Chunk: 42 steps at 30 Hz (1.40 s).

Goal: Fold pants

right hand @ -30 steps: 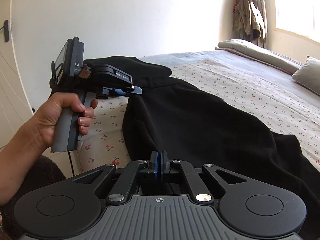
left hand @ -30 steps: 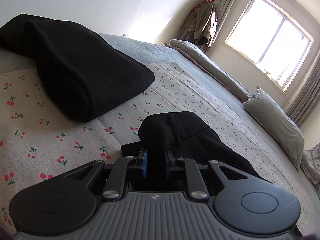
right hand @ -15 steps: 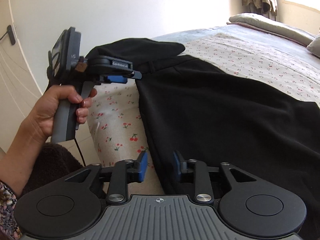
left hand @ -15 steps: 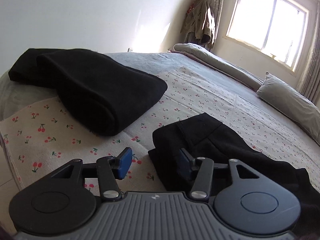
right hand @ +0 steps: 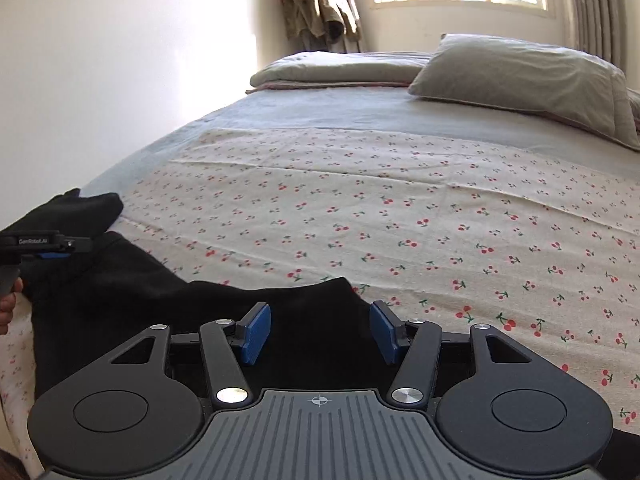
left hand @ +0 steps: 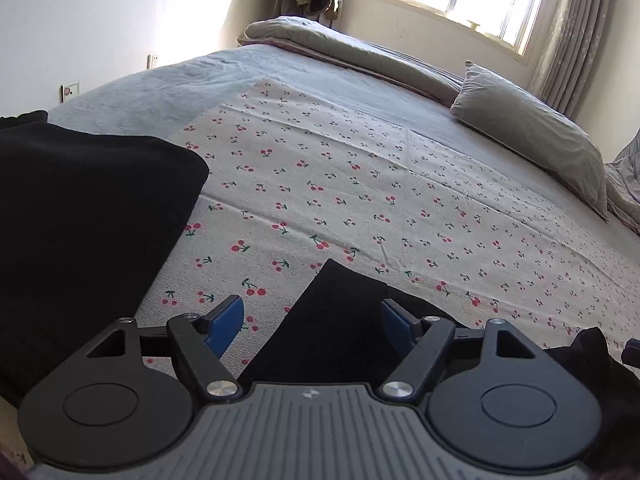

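The black pants [right hand: 160, 300] lie flat along the near edge of the cherry-print sheet [right hand: 400, 220]. My right gripper [right hand: 320, 334] hovers over one end of them; its jaws are opening, with black cloth lying between the blue pads [right hand: 256, 334] but not pinched. In the left wrist view my left gripper [left hand: 310, 328] stands over a corner of the pants [left hand: 332, 320], jaws opening too, pads clear of the cloth. The right wrist view shows the left gripper [right hand: 52, 254] at the far left, held by a hand [right hand: 8, 304].
A folded stack of black clothes [left hand: 80, 220] sits on the left of the bed. A grey pillow [left hand: 532, 140] and a folded quilt [left hand: 348, 52] lie at the far side. Jackets hang in the corner [right hand: 320, 0] beside a bright window.
Both grippers were shut on the pants; each has let go and spread its jaws. Both views have swung away from the black stack toward the pillow side, and the pants now rest flat.
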{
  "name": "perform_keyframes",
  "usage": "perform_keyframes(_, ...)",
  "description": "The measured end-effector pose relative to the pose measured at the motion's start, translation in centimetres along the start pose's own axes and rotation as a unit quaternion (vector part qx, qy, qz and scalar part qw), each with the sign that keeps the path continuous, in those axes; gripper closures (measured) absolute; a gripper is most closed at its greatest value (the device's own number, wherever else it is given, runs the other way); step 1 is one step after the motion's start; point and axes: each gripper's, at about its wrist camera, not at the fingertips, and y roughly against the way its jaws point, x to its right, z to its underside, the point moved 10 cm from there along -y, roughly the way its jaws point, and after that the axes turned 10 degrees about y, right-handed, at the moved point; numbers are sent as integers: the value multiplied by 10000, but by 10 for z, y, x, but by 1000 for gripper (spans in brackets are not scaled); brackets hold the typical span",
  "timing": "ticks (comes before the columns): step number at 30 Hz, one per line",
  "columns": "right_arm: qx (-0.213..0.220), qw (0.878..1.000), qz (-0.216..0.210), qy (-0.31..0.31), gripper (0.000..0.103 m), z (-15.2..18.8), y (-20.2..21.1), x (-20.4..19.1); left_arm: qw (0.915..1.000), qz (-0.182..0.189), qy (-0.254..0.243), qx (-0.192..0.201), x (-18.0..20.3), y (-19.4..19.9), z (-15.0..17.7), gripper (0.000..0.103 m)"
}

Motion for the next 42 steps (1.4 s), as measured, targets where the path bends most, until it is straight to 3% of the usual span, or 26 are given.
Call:
perform_keyframes(1, -34, 9999, -1, -136, 48, 0, -8, 7, 9999, 39, 57, -89, -2, -7, 2, 32)
perform_keyframes(3, -130, 9990, -61, -416, 48, 4, -27, 17, 9986, 380, 274, -225, -1, -13, 8, 52)
perform_keyframes(4, -186, 9984, -113, -523, 50, 7, -36, 19, 9973, 581, 374, -252, 2, -12, 10, 75)
perform_keyframes(5, -212, 9980, -168, -572, 53, 9, -42, 18, 9965, 665, 452, -227, 3, -10, 12, 87)
perform_keyframes(6, -209, 9979, -216, -569, 75, 10, -47, 17, 9972, 544, 502, -43, 1, -5, 12, 91)
perform_keyframes(7, -143, 9982, -209, -549, 103, 10, -48, 14, 9974, 431, 539, 224, 1, 3, 10, 97)
perform_keyframes(10, 306, 9986, 48, -438, 103, 4, -36, 11, 9937, 157, 573, 951, 1, 28, 10, 97)
perform_keyframes(12, 286, 9989, 203, -312, 103, 5, -38, 10, 9952, -173, 166, 951, 7, 19, 18, 94)
perform_keyframes(14, 81, 9993, 336, -141, 100, 7, -42, 9, 9948, -512, -109, 869, 9, 10, 25, 73)
perform_keyframes(15, 31, 9992, 388, -105, 92, 7, -39, 8, 9938, -574, -136, 944, 10, 14, 25, 71)
perform_keyframes(17, 12, 9996, 297, 21, 84, 8, -23, 2, 9925, -545, -207, 1070, 14, 27, 25, 53)
perform_keyframes(19, 103, 9994, 281, 199, 58, 12, 2, -4, 9891, -622, -417, 1265, 18, 49, 27, 36)
perform_keyframes(23, 63, 9987, 137, 489, 51, 33, 55, -17, 9884, -330, -788, 1251, 38, 83, 49, 20)
perform_keyframes(27, -93, 9974, 107, 703, 47, 67, 93, -24, 9903, 372, -1057, 817, 73, 102, 92, 18)
perform_keyframes(32, -445, 9938, 192, 996, 47, 120, 108, -40, 9765, 1182, -1783, 262, 123, 108, 161, 17)
perform_keyframes(36, -548, 9908, 336, 1194, 46, 161, 123, -51, 9623, 1161, -2453, -185, 128, 97, 216, 16)
perform_keyframes(38, -424, 9908, 342, 1238, 45, 175, 140, -54, 9549, 1081, -2766, 49, 122, 103, 228, 12)
perform_keyframes(42, -359, 9943, 339, 950, 43, 194, 173, -41, 9577, 1149, -2636, -65, 111, 117, 229, 11)
